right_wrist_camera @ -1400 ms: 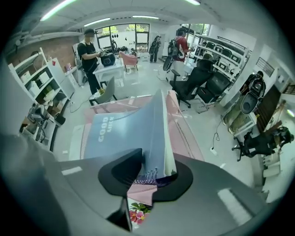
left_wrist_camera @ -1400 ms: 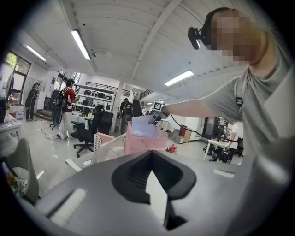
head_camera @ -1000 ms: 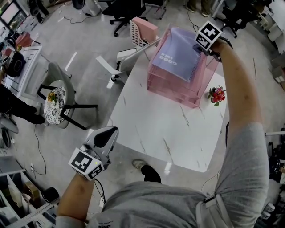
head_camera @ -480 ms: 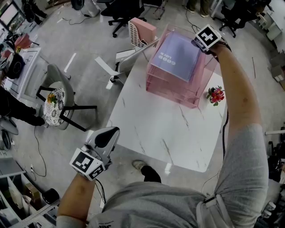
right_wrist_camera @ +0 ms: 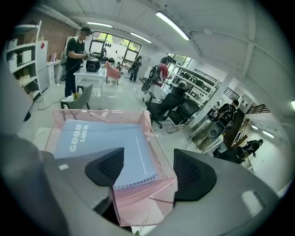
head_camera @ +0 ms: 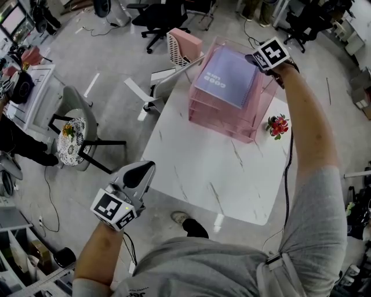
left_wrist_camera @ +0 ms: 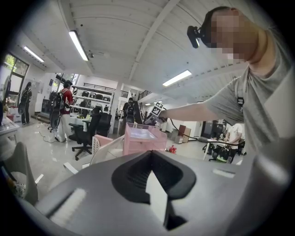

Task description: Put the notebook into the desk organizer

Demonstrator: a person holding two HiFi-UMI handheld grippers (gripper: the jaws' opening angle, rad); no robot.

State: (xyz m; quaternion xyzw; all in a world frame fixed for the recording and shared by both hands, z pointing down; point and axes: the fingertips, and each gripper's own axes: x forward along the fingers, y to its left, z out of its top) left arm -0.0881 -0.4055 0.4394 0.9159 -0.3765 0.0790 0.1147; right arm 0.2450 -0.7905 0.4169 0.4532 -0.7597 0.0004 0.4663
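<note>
The lilac spiral notebook (head_camera: 226, 75) lies flat in the top tray of the pink desk organizer (head_camera: 223, 119) at the far end of the white table. My right gripper (head_camera: 254, 58) hovers at the organizer's far right corner, just above the notebook's spiral edge. In the right gripper view the notebook (right_wrist_camera: 106, 143) lies below and between the spread jaws of that gripper (right_wrist_camera: 147, 162), which stands open and does not press on it. My left gripper (head_camera: 144, 169) hangs low at the left, off the table, its jaws shut on nothing (left_wrist_camera: 154, 184).
A small red flower pot (head_camera: 278, 125) stands right of the organizer on the marble table (head_camera: 214, 174). A pink-backed chair (head_camera: 182, 43) is behind the table, a grey chair (head_camera: 75, 125) at the left, and black office chairs (head_camera: 159, 11) farther back.
The notebook, first held tilted over the organizer by my right gripper, now lies flat in the top tray. The right jaws have opened and let it go. My left gripper has barely moved.
</note>
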